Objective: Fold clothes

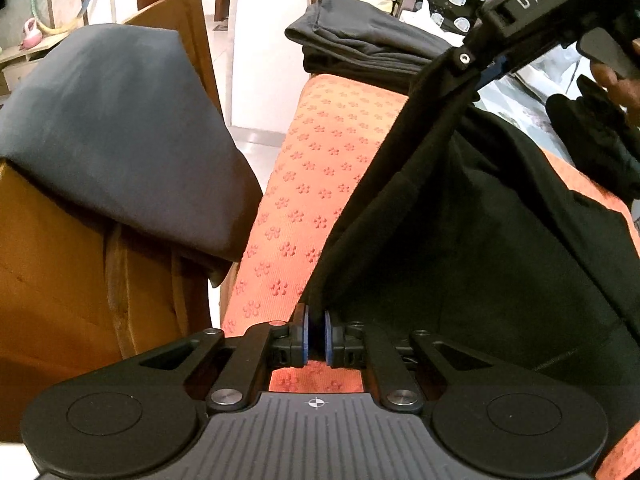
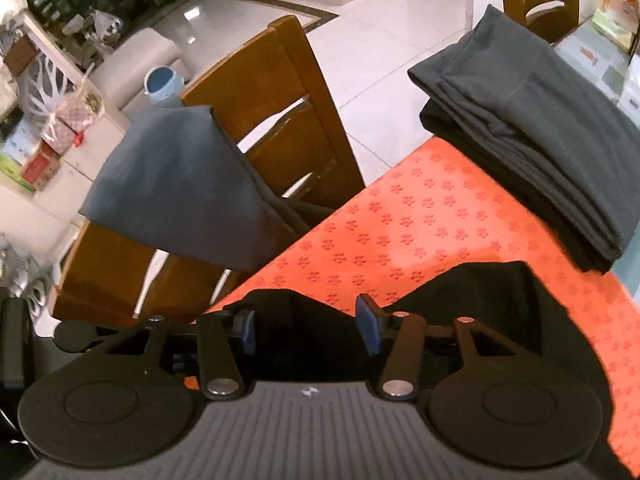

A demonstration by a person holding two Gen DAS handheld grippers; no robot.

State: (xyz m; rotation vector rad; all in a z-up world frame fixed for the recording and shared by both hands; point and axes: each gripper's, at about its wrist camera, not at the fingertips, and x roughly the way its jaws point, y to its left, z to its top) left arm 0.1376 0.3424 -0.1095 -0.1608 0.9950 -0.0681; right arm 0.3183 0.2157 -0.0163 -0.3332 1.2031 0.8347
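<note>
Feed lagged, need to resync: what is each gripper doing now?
Left gripper: shut on the black garment.
Right gripper: open, black garment between its fingers, not clamped.

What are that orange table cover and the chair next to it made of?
The orange cover looks like a ribbed, towel-like fabric with a matte finish and raised flower dots. The chair looks like solid wood with a glossy varnish: grain and bright reflections show.

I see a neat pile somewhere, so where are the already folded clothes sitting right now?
The stack of folded dark grey clothes sits at the far end of the orange flower-patterned mat, upper right in the right wrist view, beyond the black garment being folded.
</note>
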